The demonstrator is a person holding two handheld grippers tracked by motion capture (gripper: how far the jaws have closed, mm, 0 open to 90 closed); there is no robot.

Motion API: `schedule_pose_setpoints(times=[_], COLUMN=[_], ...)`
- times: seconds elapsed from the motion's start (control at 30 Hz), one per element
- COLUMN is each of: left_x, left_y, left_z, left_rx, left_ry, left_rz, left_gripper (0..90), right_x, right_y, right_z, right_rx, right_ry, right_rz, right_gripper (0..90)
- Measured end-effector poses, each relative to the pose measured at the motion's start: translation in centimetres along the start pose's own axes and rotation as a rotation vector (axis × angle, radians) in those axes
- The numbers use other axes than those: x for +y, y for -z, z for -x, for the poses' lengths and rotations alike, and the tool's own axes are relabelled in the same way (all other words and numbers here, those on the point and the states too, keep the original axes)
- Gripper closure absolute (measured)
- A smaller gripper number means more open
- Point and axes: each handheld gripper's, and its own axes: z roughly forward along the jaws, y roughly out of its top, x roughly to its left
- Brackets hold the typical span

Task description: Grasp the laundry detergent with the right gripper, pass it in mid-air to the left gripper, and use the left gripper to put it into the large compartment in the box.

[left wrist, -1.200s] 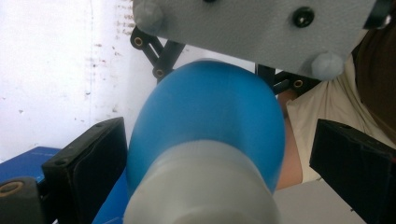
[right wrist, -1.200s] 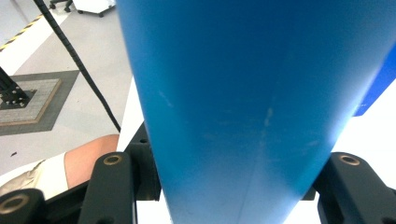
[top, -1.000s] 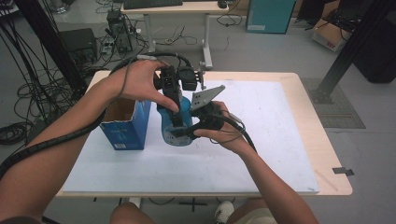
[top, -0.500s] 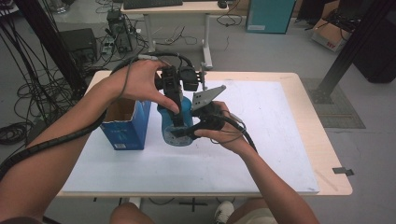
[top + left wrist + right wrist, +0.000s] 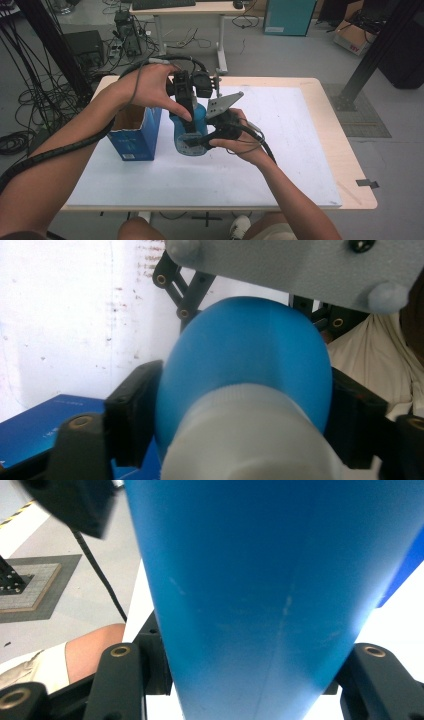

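Note:
A blue bottle (image 5: 199,120) with a white cap (image 5: 250,440) is held just above the white sheet beside an open blue carton (image 5: 134,136). My left gripper (image 5: 189,127) comes down from the far side, shut on the bottle's upper part (image 5: 250,355) just past the cap. My right gripper (image 5: 201,142) reaches in from the right and is shut on the bottle's lower body (image 5: 280,580), one jaw on each side. In the left gripper view the left gripper (image 5: 245,415) has a black pad (image 5: 132,415) against each flank. The right gripper (image 5: 250,680) sits close under the blue wall.
A white sheet (image 5: 285,125) covers most of the wooden table (image 5: 350,165). The blue carton (image 5: 45,420) stands left of the bottle. Cables trail from both grippers over the forearms. Desks, boxes and a black frame post stand on the floor beyond the table.

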Motion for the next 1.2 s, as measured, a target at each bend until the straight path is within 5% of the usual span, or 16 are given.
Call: schedule_pose_setpoints(times=[0.27,1.2], left_x=[-0.03,-0.04], left_y=[-0.09,-0.56], left_z=[0.15,0.18], left_rx=[0.004,0.000], left_ry=[-0.004,-0.024], left_rz=[-0.009,-0.048], left_gripper=[34.9,35.8], right_x=[0.08,-0.19], right_y=[-0.12,-0.68], right_z=[-0.07,-0.22], right_rx=[0.002,0.020], right_ry=[0.031,0.018], right_rz=[0.001,-0.005], right_gripper=[43.0,42.4])
